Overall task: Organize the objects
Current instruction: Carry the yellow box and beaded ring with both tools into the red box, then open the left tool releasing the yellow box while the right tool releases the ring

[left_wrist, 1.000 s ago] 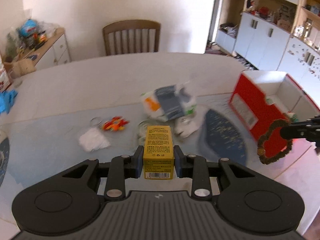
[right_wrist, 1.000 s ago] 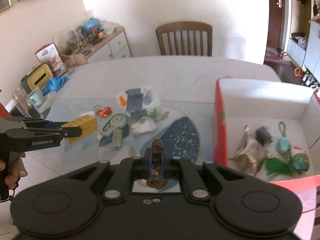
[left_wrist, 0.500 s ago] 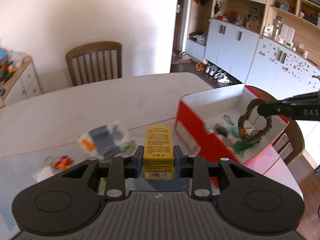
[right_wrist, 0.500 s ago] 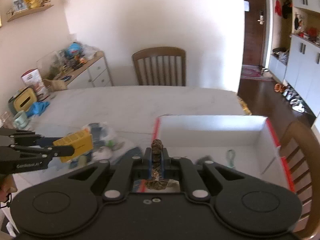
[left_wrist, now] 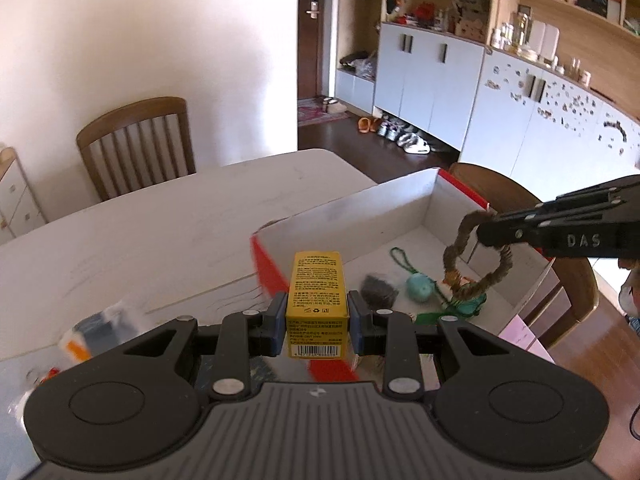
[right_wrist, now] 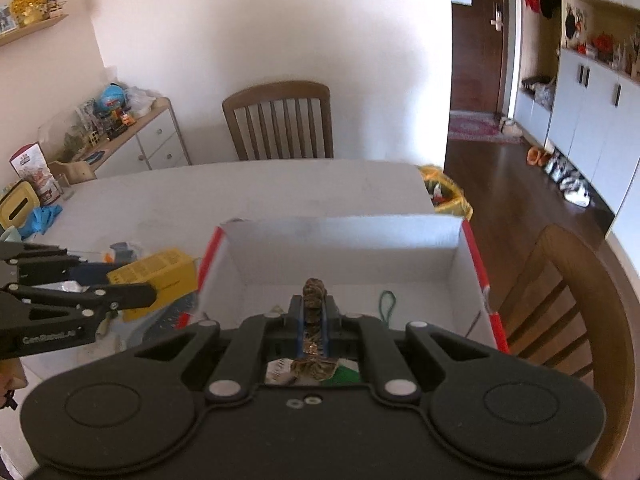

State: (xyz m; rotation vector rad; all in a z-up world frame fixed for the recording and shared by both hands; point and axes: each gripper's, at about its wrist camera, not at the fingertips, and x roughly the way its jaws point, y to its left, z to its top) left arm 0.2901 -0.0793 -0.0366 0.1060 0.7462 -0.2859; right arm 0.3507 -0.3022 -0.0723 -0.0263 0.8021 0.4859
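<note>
Our left gripper (left_wrist: 318, 322) clamps a smooth yellow carton (left_wrist: 317, 304) by its sides, held just above the near red rim of the white-lined cardboard box (left_wrist: 360, 216). Our right gripper (right_wrist: 314, 322) pinches a rough, braided brown ring (left_wrist: 478, 258) that dangles over the box interior.

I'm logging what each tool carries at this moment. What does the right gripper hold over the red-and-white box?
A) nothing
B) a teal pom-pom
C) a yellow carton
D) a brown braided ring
D: the right gripper is shut on the brown braided ring, which hangs above the open box; the yellow carton sits in the left gripper.
</note>
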